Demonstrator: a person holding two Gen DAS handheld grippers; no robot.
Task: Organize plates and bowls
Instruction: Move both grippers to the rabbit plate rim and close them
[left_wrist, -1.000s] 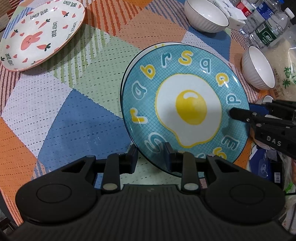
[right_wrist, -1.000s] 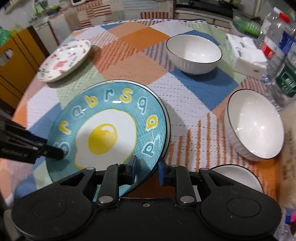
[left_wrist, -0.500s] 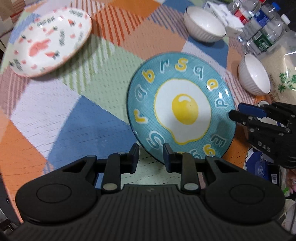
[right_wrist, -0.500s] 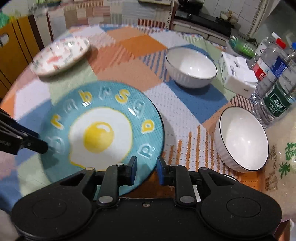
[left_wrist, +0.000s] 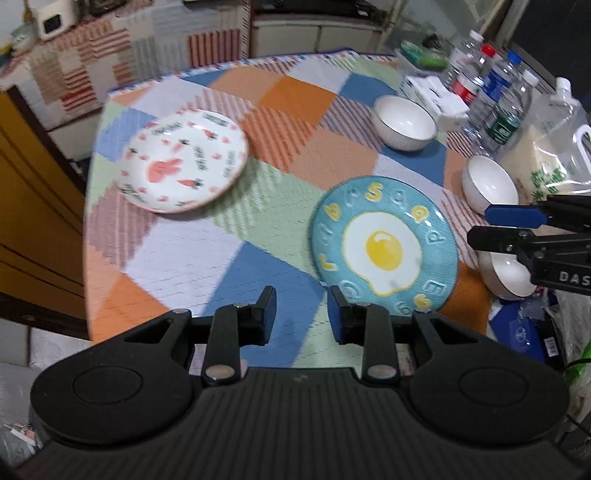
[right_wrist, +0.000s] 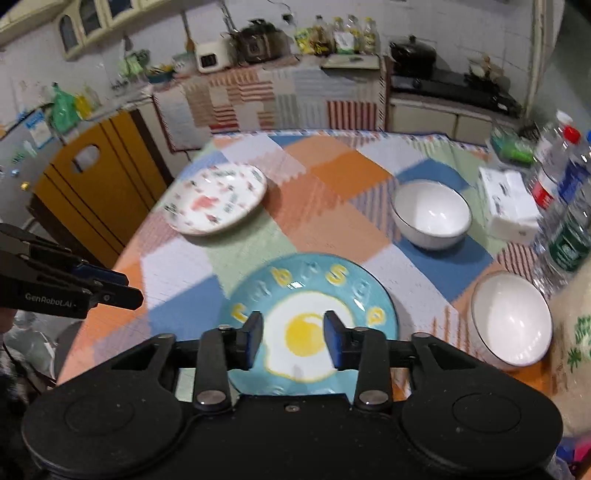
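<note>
A blue plate with a fried-egg picture (left_wrist: 384, 247) (right_wrist: 310, 317) lies flat on the patchwork tablecloth. A white plate with a pink rabbit (left_wrist: 183, 171) (right_wrist: 214, 199) lies farther back on the left. White bowls stand at the right: one far (left_wrist: 404, 122) (right_wrist: 430, 214), one nearer (left_wrist: 489, 182) (right_wrist: 511, 319), and one by the table edge (left_wrist: 506, 273). My left gripper (left_wrist: 301, 314) is open and empty, raised to the left of the blue plate. My right gripper (right_wrist: 293, 341) is open and empty, raised above the blue plate.
Water bottles (left_wrist: 495, 96) (right_wrist: 565, 206), a white tissue box (right_wrist: 508, 205) and a rice bag (left_wrist: 550, 162) crowd the table's right side. A yellow chair (right_wrist: 96, 188) stands at the left edge. A kitchen counter (right_wrist: 288, 66) runs behind.
Both grippers have let go of the blue plate, opened wider and lifted back and up. The plate now lies flat on the table.
</note>
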